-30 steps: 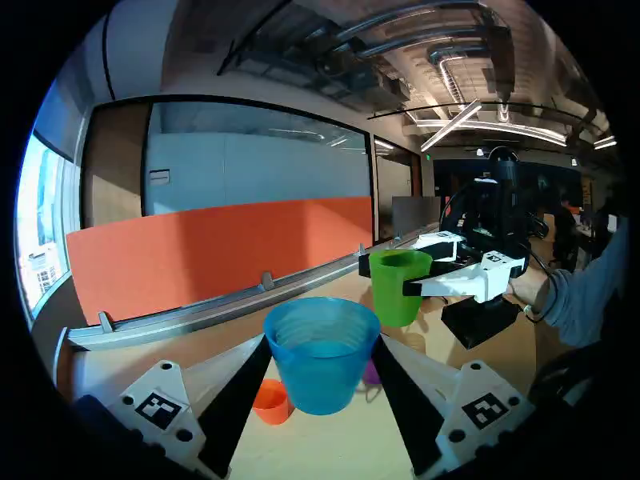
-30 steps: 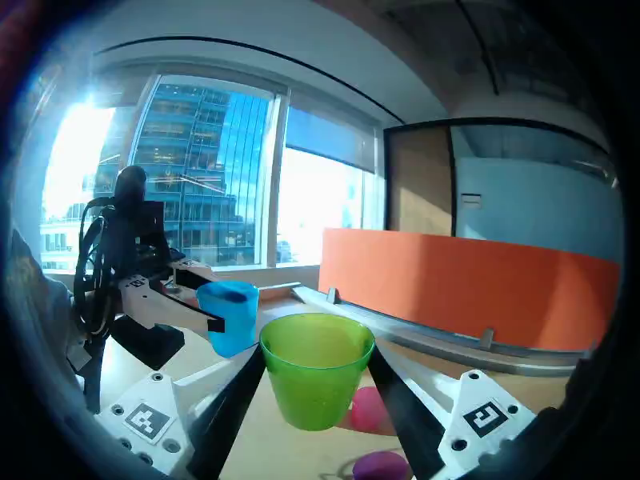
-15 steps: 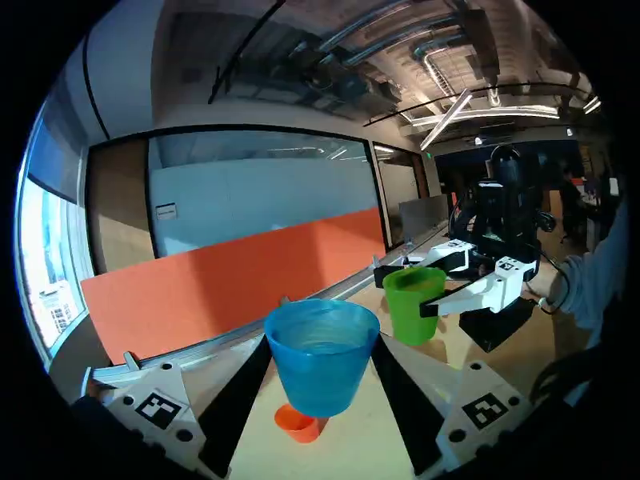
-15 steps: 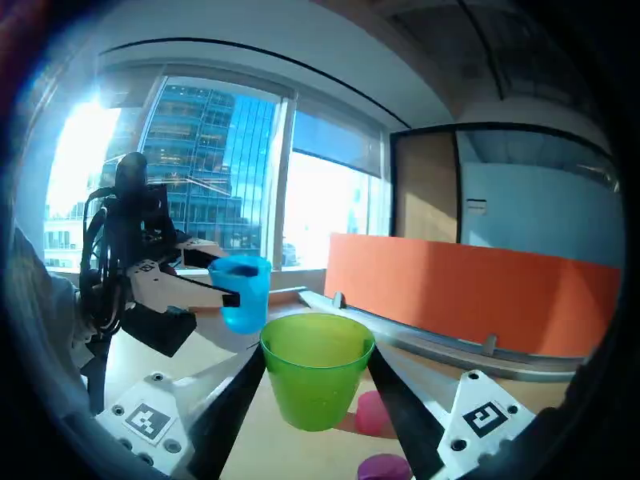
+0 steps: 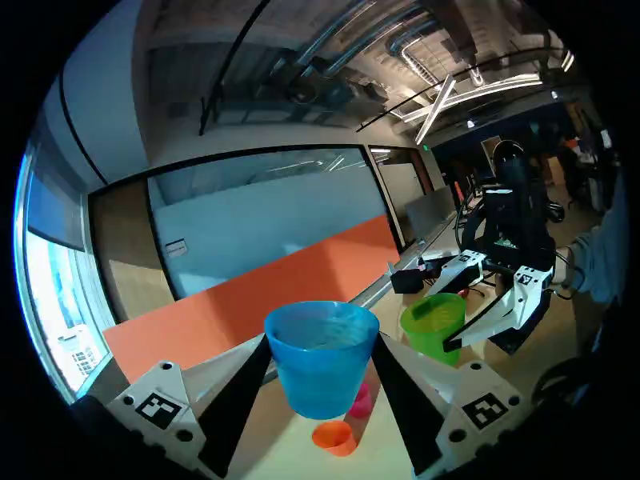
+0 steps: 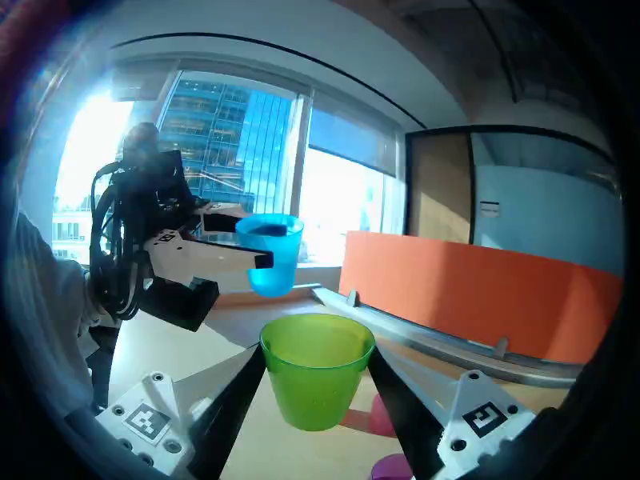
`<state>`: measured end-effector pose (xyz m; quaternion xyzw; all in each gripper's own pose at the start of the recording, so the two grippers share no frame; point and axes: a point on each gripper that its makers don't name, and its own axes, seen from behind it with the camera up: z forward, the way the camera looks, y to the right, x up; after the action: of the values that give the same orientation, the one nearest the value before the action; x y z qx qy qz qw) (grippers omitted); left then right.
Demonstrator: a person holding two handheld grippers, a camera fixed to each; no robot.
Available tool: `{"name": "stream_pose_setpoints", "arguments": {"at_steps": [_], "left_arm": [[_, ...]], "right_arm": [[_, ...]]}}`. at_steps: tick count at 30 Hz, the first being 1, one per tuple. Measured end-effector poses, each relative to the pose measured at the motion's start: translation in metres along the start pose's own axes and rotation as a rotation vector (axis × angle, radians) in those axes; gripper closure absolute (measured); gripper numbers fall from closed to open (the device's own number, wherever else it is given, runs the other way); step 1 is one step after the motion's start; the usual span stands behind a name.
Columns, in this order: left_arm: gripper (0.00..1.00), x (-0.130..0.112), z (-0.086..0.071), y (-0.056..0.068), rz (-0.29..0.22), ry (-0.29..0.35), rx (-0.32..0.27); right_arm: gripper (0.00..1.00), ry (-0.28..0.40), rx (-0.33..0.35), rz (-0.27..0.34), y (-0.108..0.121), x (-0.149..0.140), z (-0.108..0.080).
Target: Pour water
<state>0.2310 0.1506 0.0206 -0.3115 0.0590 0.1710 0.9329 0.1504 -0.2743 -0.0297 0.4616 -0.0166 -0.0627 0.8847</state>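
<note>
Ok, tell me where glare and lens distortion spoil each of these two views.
Right gripper view: sunlight through the window blows out the upper left and hazes that side; the green cup is sharp. Left gripper view: even light, but the fisheye bows the orange partition and ceiling lights; the blue cup is crisp.

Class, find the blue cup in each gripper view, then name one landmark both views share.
Left gripper view: blue cup sits low at centre, between that view's own jaws.
Right gripper view: blue cup is left of centre, above the green cup.
Shared landmark: the orange partition.
</note>
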Motion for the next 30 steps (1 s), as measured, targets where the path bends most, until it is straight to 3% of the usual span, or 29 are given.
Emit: {"name": "stream_pose_setpoints", "arguments": {"at_steps": [13, 30], "left_arm": [[0.14, 0.026, 0.007, -0.004, 0.234, 0.016, 0.023], [0.14, 0.053, 0.016, 0.002, 0.478, 0.039, 0.036]], "right_arm": [[0.09, -0.013, 0.058, -0.006, -0.022, -0.010, 0.012], [0.09, -0.026, 0.105, -0.004, -0.037, -0.019, 0.025]]}}
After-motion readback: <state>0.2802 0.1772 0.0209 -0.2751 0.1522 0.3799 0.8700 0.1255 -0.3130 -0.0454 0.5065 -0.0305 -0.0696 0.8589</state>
